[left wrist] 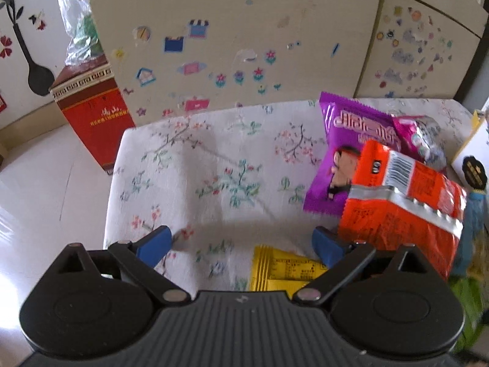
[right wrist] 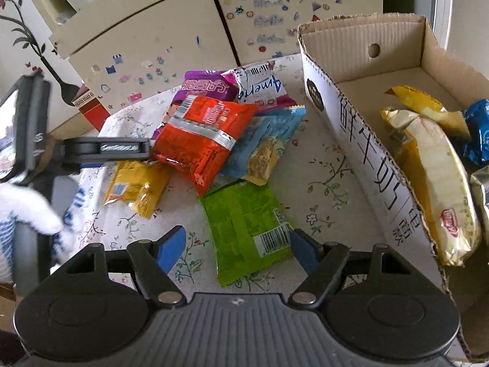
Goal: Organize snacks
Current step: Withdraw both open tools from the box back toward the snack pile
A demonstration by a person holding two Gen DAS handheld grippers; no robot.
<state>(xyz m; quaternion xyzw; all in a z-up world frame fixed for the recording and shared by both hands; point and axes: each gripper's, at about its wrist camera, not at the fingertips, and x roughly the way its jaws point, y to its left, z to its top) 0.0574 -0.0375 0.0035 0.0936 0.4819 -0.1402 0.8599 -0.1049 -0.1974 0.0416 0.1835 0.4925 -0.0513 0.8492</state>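
Right gripper: jaws spread wide, clamping nothing, straddling the near end of the green packet, which lies flat on the floral cloth at 6 o'clock in the right wrist view. Likely light, soft, crinkly film, puffed with air and slippery; best pinched across the barcode end or at a flat sealed edge, gently, contents probably brittle.

Left gripper: likewise released, empty, poised over the yellow packet at 6 o'clock in its own view. Same light, slick handling expected; crimped end seal the safest hold.

Further out, toward 12 o'clock in the right view: orange-red packet heaped on a blue packet, purple packet and white-pink packet behind. Top of pile liable to slide if nudged.

At 2 to 3 o'clock: open cardboard box, already holding several packets.
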